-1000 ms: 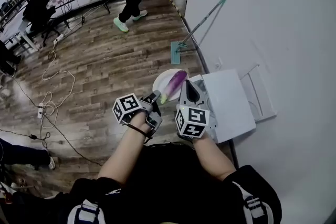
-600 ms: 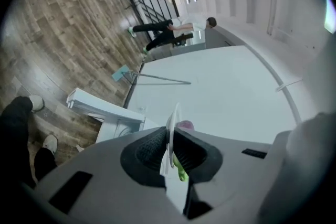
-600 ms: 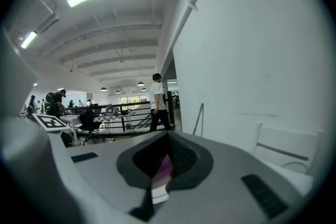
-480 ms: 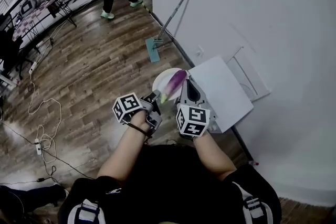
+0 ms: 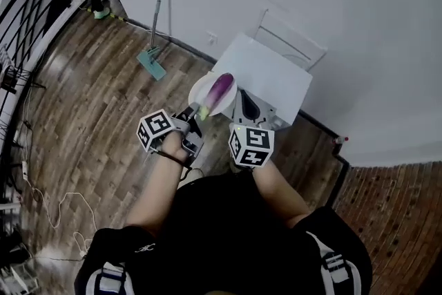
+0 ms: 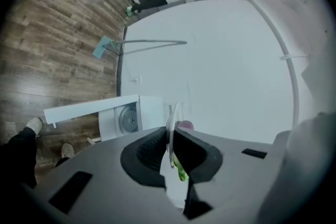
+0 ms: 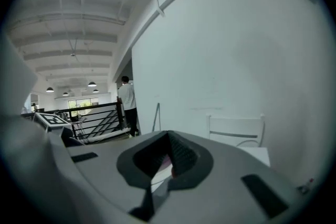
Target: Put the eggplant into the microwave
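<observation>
- Gripping the near rim of a white plate [image 5: 198, 88], the left gripper [image 5: 192, 115] has its jaws closed on the thin edge
- the eggplant [image 5: 219, 90] lies on that plate, purple body toward the wall, green stem end beside the left gripper's jaws
- the right gripper [image 5: 243, 99] sits at the plate's right edge, jaws drawn close on a white, purple-tinged sliver of it
- the plate hangs above the wooden floor [image 5: 103, 114], just in front of a white box-shaped unit [image 5: 269, 76]; a white chair [image 5: 293, 45] stands behind the unit, and a mop [image 5: 157, 45] leans on the wall further left
</observation>
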A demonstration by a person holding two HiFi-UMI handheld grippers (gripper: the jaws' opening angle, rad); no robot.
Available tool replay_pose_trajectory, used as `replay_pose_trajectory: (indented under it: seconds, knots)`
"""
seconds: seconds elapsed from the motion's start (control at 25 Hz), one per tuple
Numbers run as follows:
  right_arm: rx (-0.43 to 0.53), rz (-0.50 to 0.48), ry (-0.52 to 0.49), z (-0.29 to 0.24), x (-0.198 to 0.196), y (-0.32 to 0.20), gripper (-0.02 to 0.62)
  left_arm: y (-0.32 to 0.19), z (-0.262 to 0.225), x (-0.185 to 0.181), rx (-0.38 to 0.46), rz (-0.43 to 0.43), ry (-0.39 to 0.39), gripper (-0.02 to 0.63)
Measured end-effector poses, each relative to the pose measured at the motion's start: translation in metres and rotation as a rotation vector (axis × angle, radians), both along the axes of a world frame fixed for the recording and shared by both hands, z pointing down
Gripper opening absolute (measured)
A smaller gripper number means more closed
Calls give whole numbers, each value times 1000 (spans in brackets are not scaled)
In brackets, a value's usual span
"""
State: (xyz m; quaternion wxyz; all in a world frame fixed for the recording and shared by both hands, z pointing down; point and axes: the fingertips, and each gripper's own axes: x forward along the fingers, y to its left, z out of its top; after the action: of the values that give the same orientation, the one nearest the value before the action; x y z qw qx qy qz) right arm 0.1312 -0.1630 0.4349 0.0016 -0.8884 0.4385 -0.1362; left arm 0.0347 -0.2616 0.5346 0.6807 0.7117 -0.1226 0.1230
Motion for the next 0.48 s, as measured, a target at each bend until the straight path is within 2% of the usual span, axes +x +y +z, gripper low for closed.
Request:
replay_pose_trajectory:
  seconds: [0.12, 0.24, 0.48]
  knots:
    - [-8, 129, -28, 12, -4, 34, 8, 26, 6, 10, -28, 121, 19, 34]
    - [-37, 208, -48, 28, -11, 52, 8, 42, 14, 21, -29, 228, 32, 34]
    - [-95, 322, -127, 65, -17, 107, 8, 99, 48, 24, -81, 336, 20, 34]
